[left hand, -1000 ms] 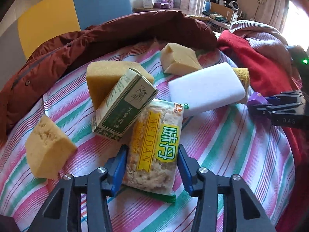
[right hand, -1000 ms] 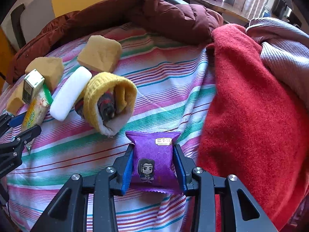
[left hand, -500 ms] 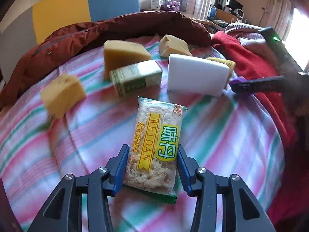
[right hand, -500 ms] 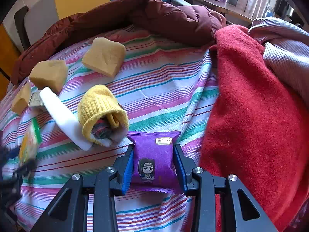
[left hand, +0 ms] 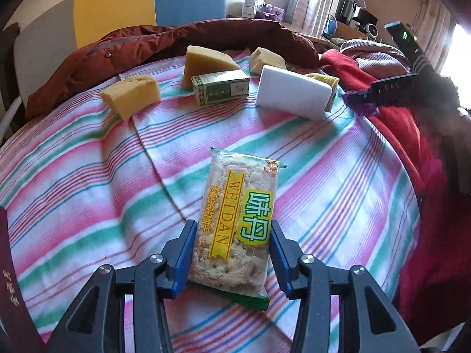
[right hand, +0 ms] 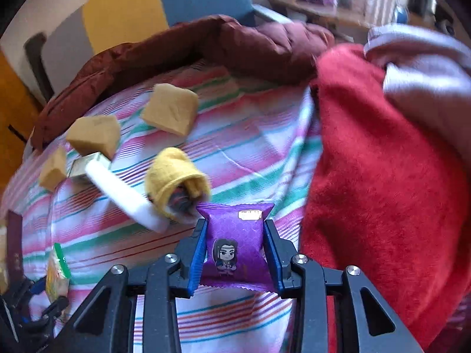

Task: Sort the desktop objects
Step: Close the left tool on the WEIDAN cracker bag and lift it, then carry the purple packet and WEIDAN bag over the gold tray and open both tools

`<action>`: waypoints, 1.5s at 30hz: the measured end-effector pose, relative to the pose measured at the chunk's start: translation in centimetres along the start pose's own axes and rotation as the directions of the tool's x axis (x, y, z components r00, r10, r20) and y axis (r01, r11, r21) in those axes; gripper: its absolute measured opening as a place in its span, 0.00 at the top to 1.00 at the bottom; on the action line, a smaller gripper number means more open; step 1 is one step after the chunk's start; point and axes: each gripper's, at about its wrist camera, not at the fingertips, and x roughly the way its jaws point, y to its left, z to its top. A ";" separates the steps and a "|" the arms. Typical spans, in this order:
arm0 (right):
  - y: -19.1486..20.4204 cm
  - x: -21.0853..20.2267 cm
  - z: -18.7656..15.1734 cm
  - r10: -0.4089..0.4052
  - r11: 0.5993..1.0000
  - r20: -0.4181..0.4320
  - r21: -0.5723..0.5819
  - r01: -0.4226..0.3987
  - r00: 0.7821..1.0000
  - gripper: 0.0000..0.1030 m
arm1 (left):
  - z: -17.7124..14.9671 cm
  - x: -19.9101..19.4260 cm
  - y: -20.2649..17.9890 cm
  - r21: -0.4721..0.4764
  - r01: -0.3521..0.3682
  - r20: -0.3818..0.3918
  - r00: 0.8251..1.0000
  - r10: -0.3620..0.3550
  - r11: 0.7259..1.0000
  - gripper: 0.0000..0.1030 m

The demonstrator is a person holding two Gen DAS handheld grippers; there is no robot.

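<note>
- The left gripper point(left hand: 232, 253) is closed partway on the cracker packet point(left hand: 238, 223), its blue pads pressed against the two long edges of the wrapper near the packet's lower half
- The right gripper point(right hand: 234, 250) is clamped as tight as it goes on the purple snack pouch point(right hand: 235, 241), pads squeezing both sides so that the foil bulges between them
- The cracker packet sits above the striped cloth point(left hand: 88, 182); its long axis runs away from the camera along the fingers, its green-edged top tilted slightly right, label side up
- The purple snack pouch stands with its printed cartoon figure upright and facing the camera, crimped top edge pointing away, just in front of the yellow knit roll point(right hand: 176, 176)
- Far across the cloth lie three yellow sponge pieces point(left hand: 132, 94), a green box point(left hand: 220, 88) lying on its side with its long axis across the view, and a white block point(left hand: 291, 94) leaning just beside it
- The packet's bottom end is hidden behind the left fingers; the right wrist view is blurred, so the box beside the white block there is hard to make out, and the left claw shows only as a dark shape at the lower left corner
- A red blanket point(right hand: 382, 176) and a maroon jacket point(left hand: 117, 56) border the cloth
</note>
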 end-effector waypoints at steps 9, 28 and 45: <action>2.8 -0.9 -0.2 0.083 0.989 -0.106 -0.114 -0.095 0.991 0.64 | -1.9 -1.2 0.6 -0.027 -0.009 0.012 1.000 0.010 1.000 0.54; 16.0 1.0 -6.1 0.169 0.935 -0.190 -0.279 -0.218 0.967 0.64 | -5.3 -5.7 3.6 -0.160 -0.031 0.094 0.994 0.047 0.987 0.54; 30.9 -4.3 -8.5 0.434 0.807 -0.140 -0.380 -0.453 0.890 0.64 | -9.0 -15.7 11.2 -0.391 -0.132 0.221 0.947 0.232 0.911 0.54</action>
